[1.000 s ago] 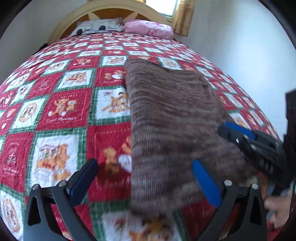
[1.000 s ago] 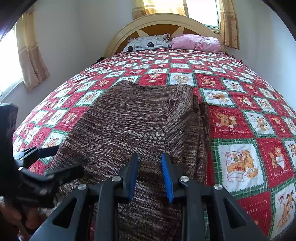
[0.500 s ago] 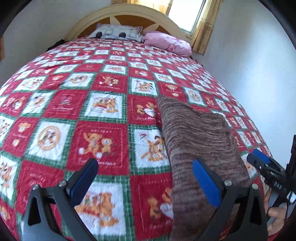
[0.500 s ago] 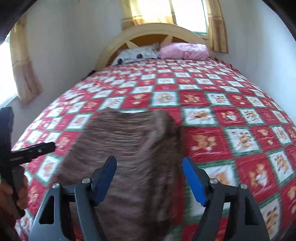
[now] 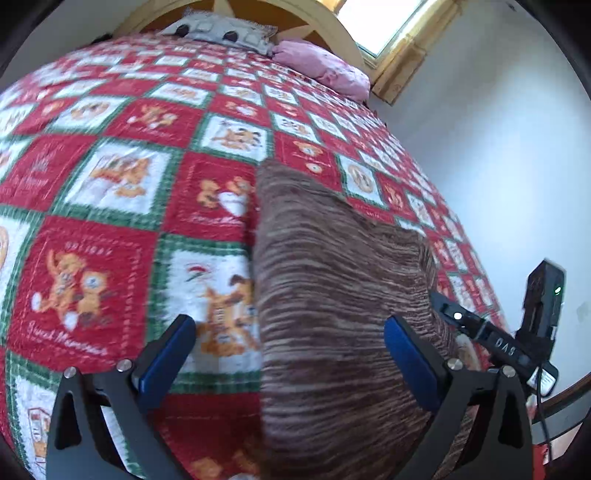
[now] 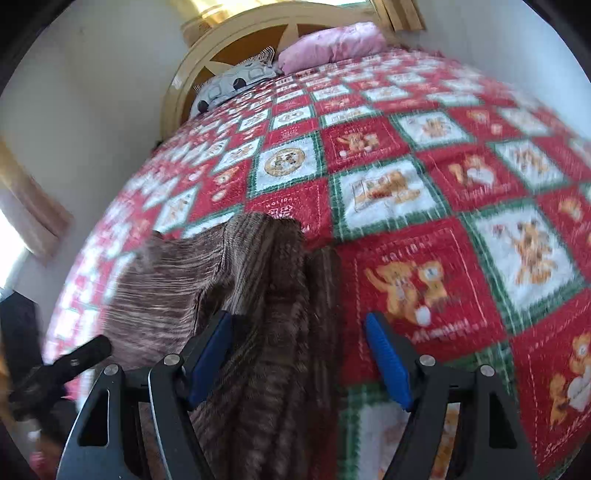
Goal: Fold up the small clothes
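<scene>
A brown knit garment is laid near the quilt's right edge, with broad bare quilt left over beside it. The left gripper and right gripper are spread, nothing pinched. "HOLIDAY" is read on quilt squares.

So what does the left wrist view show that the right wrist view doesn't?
Left wrist only: the garment's flat, smooth left side, the right gripper's body with a green light, and a window corner.

Right wrist only: the garment's bunched right edge with a deep fold, and the left gripper blurred at the lower left.

Both: brown knit garment on the red patchwork quilt, grey pillow, pink pillow, headboard, and open jaws holding nothing.
</scene>
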A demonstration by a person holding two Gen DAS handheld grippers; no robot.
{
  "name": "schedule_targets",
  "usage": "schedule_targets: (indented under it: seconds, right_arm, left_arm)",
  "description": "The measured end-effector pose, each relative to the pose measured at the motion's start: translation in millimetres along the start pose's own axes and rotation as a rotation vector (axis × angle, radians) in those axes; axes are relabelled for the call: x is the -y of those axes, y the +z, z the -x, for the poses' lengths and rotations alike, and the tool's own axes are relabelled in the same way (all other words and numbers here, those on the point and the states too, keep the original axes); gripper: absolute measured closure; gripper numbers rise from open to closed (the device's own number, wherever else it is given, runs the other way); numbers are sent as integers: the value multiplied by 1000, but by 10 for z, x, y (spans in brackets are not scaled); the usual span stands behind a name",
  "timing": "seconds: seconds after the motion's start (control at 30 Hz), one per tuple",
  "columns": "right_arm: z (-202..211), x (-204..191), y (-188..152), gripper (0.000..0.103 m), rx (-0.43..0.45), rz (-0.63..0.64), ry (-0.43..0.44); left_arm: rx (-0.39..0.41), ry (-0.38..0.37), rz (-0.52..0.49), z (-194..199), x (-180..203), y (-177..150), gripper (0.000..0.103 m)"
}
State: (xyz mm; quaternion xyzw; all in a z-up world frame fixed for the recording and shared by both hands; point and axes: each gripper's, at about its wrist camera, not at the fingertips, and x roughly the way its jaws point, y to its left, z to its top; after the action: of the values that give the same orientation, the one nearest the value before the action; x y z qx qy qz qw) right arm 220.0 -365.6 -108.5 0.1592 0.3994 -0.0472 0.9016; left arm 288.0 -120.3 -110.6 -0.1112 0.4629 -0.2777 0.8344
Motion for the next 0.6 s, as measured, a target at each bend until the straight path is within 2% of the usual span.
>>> schedule_targets:
  seconds: [0.07, 0.17, 0.3, 0.4, 0.47, 0.53, 0.6]
  right_arm:
    - [-37, -88, -24, 28, 8, 41, -20]
    - [-37, 23, -38, 28, 19, -6, 28]
    - [-42, 44, -43, 27, 17, -5, 26]
    - [-29, 53, -52, 27, 19, -4, 27]
    - [-19, 68, -56, 27, 22, -11, 35]
    - [-11, 64, -60, 27, 17, -11, 37]
    - [-6, 66, -38, 27, 5, -11, 47]
  left_arm:
    - [-15, 46, -54, -73, 92, -23, 0]
    - [-43, 67, -87, -70, 150, -19, 0]
    - [-124, 31, -72, -61, 129, 81, 0]
    - [-147, -74, -17, -72, 77, 172, 0]
    - [-189, -126, 37, -172, 32, 193, 0]
    - [-192, -134, 35, -227, 24, 174, 0]
    - [-186, -103, -23, -228, 107, 142, 0]
